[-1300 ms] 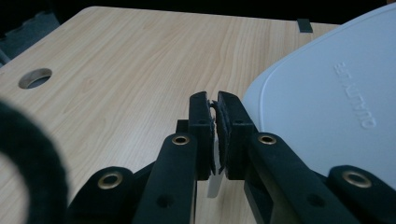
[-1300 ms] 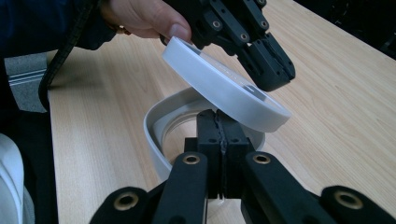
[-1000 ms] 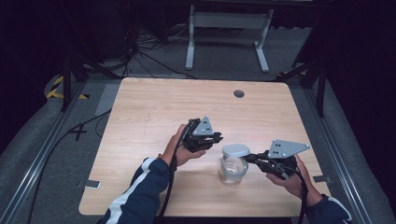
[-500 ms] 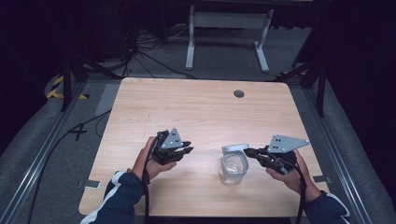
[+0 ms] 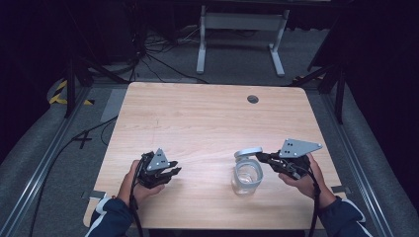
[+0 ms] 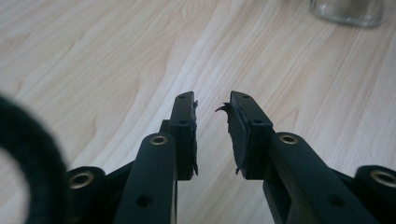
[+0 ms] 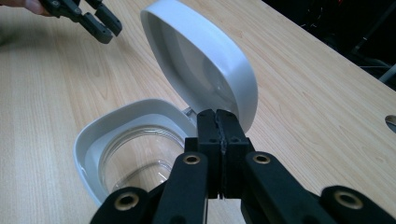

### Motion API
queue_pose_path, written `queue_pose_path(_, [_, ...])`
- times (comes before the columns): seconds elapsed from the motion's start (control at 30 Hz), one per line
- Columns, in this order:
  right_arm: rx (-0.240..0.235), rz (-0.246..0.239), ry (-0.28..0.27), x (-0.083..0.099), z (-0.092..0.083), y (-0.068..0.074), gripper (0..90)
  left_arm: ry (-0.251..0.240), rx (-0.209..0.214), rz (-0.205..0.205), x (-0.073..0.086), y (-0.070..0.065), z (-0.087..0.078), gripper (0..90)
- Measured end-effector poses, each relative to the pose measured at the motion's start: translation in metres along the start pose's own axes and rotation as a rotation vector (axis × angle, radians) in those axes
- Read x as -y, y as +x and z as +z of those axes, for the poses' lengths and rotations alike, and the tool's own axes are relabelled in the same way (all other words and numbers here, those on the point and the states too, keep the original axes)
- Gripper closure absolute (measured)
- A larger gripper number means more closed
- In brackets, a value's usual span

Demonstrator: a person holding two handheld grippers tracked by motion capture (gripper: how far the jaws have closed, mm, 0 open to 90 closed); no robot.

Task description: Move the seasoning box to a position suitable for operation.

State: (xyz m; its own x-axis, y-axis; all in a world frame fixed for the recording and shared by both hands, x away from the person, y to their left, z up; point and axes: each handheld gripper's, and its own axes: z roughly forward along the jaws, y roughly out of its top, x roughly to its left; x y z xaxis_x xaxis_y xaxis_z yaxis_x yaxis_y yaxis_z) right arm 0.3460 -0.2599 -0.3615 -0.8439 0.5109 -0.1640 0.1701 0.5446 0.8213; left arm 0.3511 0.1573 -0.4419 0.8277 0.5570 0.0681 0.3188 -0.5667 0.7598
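Light wooden desk, person at the near edge, a tool in each hand.

Glass jar stands upright on the desk toward the near right, with a white collar around its mouth. Its white hinged lid is flipped up and open, tilted back above the rim. In the right gripper view the lid's hollow underside faces the camera, and the jar mouth lies open below it.

Right tool: just right of the jar, up at rim height. Jaws pressed together with no gap between the pads, tips at the edge of the lid near the hinge; cannot tell whether anything is pinched between them.

Left tool: near left of the desk, well apart from the jar, held low over bare wood. Jaws stand apart with a narrow gap, nothing between them. One pad looks frayed at its tip.

Round dark hole in the desk at the far right.
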Motion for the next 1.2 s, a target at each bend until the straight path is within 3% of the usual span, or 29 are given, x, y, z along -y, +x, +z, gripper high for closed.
queue_pose_path(0.3, [0.010,0.017,0.011,0.003,0.007,-0.003,89.6,0.016,-0.010,-0.049,0.031,0.002,-0.013,69.5])
queue_pose_path(0.57, [0.017,0.013,0.025,0.006,0.009,-0.004,89.5,0.027,-0.031,-0.080,0.042,0.006,-0.016,68.3])
queue_pose_path(0.77, [0.011,0.006,0.026,0.007,0.009,-0.005,88.8,0.026,-0.046,-0.076,0.049,0.012,-0.017,66.2])
queue_pose_path(0.87, [0.015,0.000,0.030,0.007,0.010,-0.007,84.9,0.034,-0.044,-0.103,0.055,0.013,-0.016,63.9])
queue_pose_path(0.97, [0.007,-0.001,0.032,0.008,0.011,-0.009,80.5,0.055,-0.050,-0.099,0.059,0.015,-0.014,61.8])
queue_pose_path(1.03, [0.022,-0.009,0.036,0.008,0.010,-0.008,73.5,0.034,-0.056,-0.125,0.061,0.018,-0.014,60.4])
queue_pose_path(1.1, [0.023,-0.018,0.034,0.007,0.009,-0.008,70.2,0.022,-0.063,-0.118,0.063,0.019,-0.014,58.4])
queue_pose_path(1.2, [0.018,-0.026,0.033,0.007,0.007,-0.007,67.7,0.022,-0.062,-0.158,0.064,0.021,-0.013,53.4])
